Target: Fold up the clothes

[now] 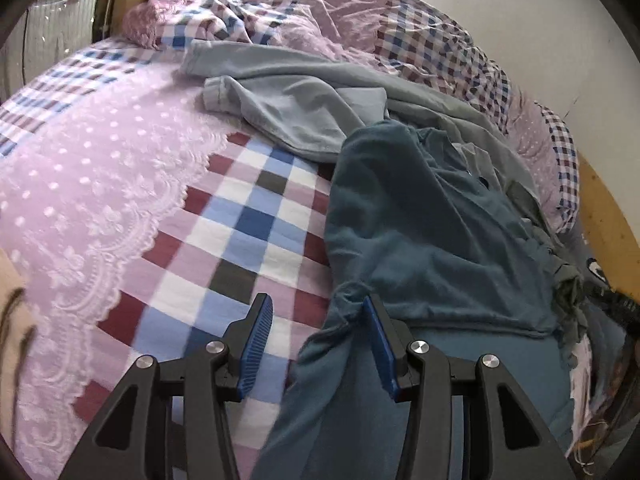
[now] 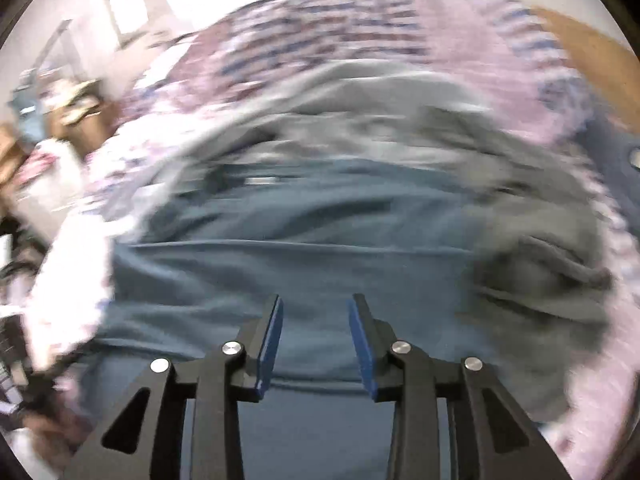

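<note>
A dark teal shirt [image 1: 432, 240] lies crumpled on the right half of a bed, over a pale grey-blue garment [image 1: 304, 104] that spreads toward the back. My left gripper [image 1: 318, 306] is open over the shirt's left edge; a bunched fold of teal cloth touches the right finger [image 1: 382, 344]. The right wrist view is motion-blurred. There the teal shirt [image 2: 304, 248] fills the middle and the grey garment [image 2: 360, 108] lies beyond it. My right gripper [image 2: 316, 306] stands open above the teal cloth, with nothing clamped.
The bedspread [image 1: 248, 216] is checked in blue, maroon and white, with a pink lace panel [image 1: 80, 200] at left. A rumpled quilt [image 1: 360, 20] is heaped at the back. A wooden bed frame [image 1: 604, 220] shows at right, and a white radiator [image 1: 60, 28] at far left.
</note>
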A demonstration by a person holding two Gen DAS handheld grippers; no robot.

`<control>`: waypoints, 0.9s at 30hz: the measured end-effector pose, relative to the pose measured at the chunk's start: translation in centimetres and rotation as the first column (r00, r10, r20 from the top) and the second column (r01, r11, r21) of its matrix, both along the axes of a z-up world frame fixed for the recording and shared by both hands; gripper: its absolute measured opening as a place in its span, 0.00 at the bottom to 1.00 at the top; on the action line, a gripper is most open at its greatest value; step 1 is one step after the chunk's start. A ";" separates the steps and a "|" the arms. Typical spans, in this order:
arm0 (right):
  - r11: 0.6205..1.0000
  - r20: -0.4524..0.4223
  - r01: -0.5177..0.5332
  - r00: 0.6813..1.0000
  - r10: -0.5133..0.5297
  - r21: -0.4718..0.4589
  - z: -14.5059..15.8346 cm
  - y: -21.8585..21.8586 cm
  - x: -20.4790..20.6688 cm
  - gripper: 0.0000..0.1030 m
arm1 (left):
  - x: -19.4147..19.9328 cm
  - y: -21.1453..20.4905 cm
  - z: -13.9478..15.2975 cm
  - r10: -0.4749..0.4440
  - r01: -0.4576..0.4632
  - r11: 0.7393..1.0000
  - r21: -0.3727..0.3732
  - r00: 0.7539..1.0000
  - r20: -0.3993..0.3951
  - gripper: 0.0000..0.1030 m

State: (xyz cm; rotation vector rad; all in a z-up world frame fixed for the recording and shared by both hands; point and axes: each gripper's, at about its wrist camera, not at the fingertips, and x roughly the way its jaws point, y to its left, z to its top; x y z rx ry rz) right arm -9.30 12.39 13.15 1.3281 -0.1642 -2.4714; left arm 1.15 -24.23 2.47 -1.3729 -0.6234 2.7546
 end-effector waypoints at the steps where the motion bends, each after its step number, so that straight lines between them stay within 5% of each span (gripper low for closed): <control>1: 0.999 0.017 -0.040 0.999 0.040 -0.024 0.0 -1.9 -0.8 0.36 | 0.0 0.3 0.1 -0.017 0.017 1.000 -0.014 1.000 0.000 0.49; 15: 0.951 0.202 -0.307 0.931 0.305 -0.021 -5.1 -22.2 -12.4 0.36 | -0.3 0.9 0.3 -0.112 0.112 0.994 -0.011 0.994 -0.003 0.49; 22: 0.930 0.225 -0.361 0.914 0.338 0.065 -6.6 -24.8 -13.6 0.35 | -0.6 -0.8 0.1 -0.112 0.118 0.975 0.191 0.993 -0.044 0.49; 25: 0.919 0.228 -0.383 0.907 0.355 0.094 -6.9 -26.0 -14.0 0.10 | -0.9 -1.7 -0.7 -0.067 0.071 0.953 0.296 0.997 -0.025 0.49; 26: 0.924 0.226 -0.373 0.910 0.348 0.081 -6.7 -26.2 -14.5 0.05 | -1.1 -2.0 -1.1 -0.053 0.053 0.950 0.306 0.999 -0.010 0.45; 27: 0.929 0.224 -0.363 0.913 0.340 0.068 -6.4 -26.4 -14.9 0.04 | -1.2 -2.2 -1.5 -0.039 0.035 0.949 0.313 0.999 0.006 0.30</control>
